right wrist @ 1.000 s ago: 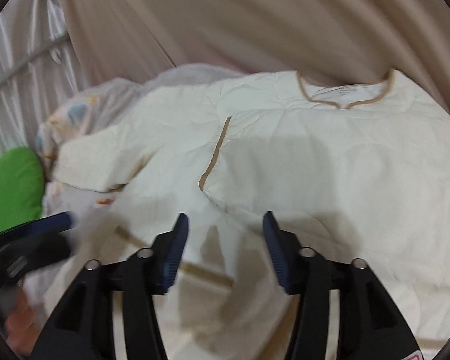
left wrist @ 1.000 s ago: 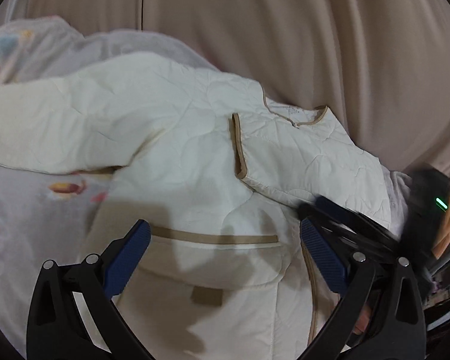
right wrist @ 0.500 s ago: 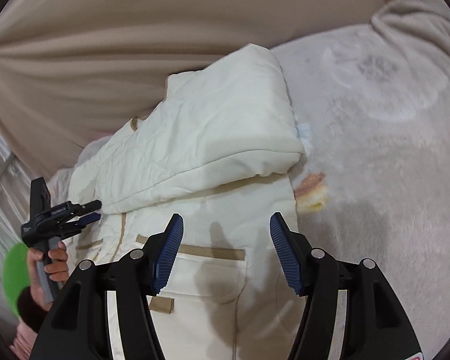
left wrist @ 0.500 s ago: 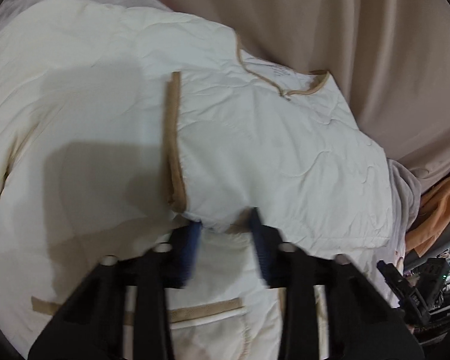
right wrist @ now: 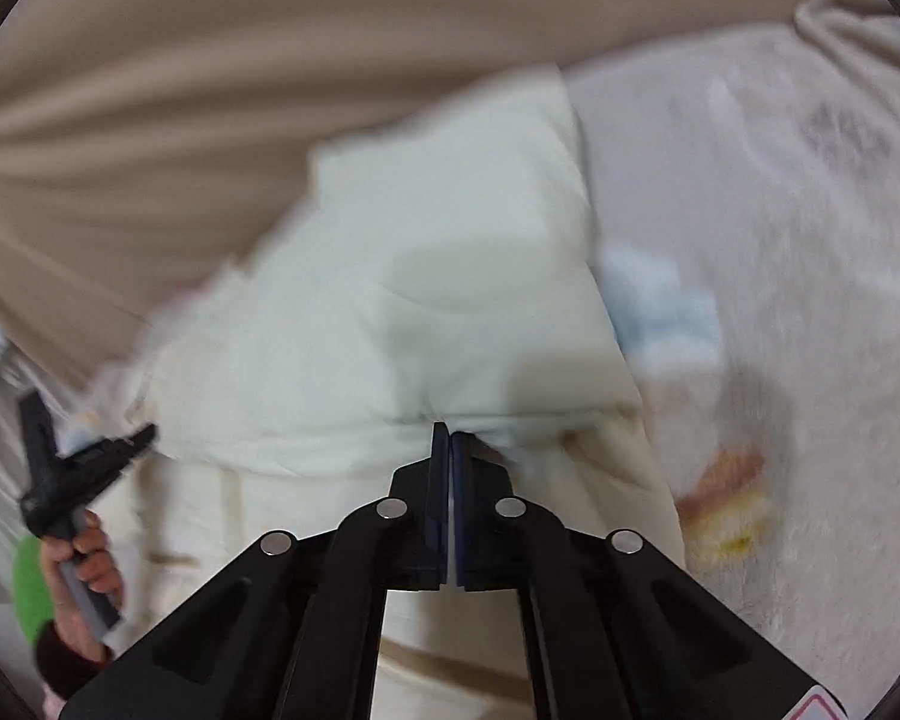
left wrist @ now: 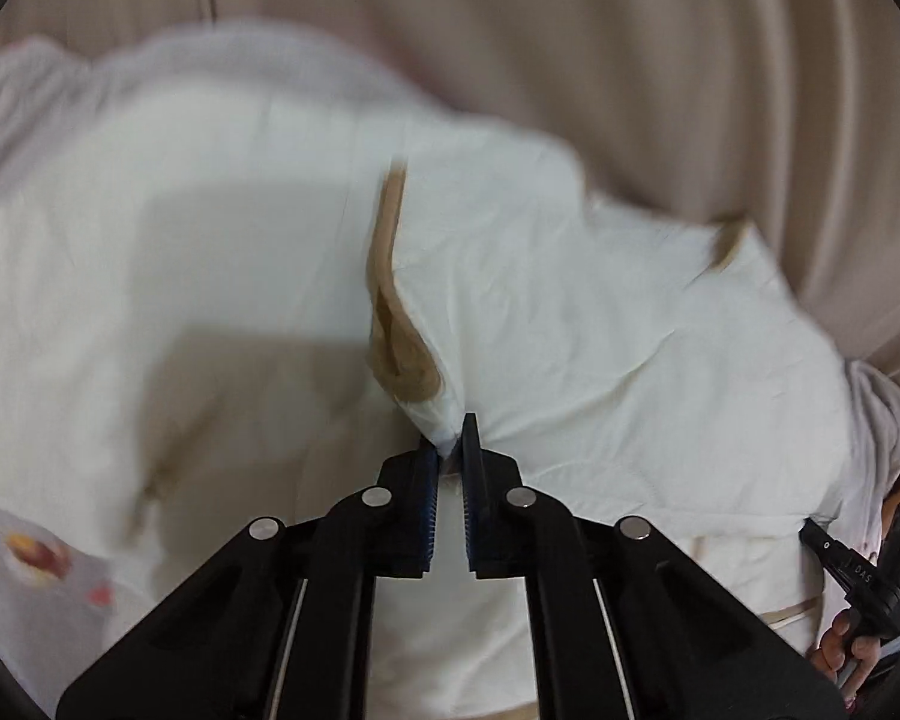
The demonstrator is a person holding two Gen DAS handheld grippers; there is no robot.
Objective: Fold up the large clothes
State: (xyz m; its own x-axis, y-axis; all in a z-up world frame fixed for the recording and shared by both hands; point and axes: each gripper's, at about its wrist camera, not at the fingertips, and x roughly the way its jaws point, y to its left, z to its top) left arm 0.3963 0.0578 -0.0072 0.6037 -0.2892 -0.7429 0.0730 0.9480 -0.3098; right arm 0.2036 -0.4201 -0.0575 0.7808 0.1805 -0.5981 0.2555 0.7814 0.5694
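The cream quilted jacket [left wrist: 600, 324] lies spread on a pale fleece blanket [right wrist: 810, 240] with cartoon prints, a beige curtain [left wrist: 570, 30] hanging behind it. Left gripper [left wrist: 450, 438] is down at the corner of the folded-over front panel, right where the tan trim [left wrist: 390, 276] curls; its jaws have just been closing, and now the blue pads pinch a small peak of cream fabric at the very tips. The cloth puckers into the pinch, creases fanning out to the right. In the right wrist view, the right gripper [right wrist: 448, 438] sits at the lower edge of the doubled-over part of the jacket [right wrist: 420, 300]; its jaws have just been closing too and now stand together. The tips touch the fold line, but blur keeps me from telling whether any fabric is caught between them. The person's left hand [right wrist: 87, 570] shows at the left edge of that view, wrapped round its gripper's handle, a green patch [right wrist: 30, 588] behind it. The person's right hand [left wrist: 849, 645] peeks in at the lower right of the left wrist view.
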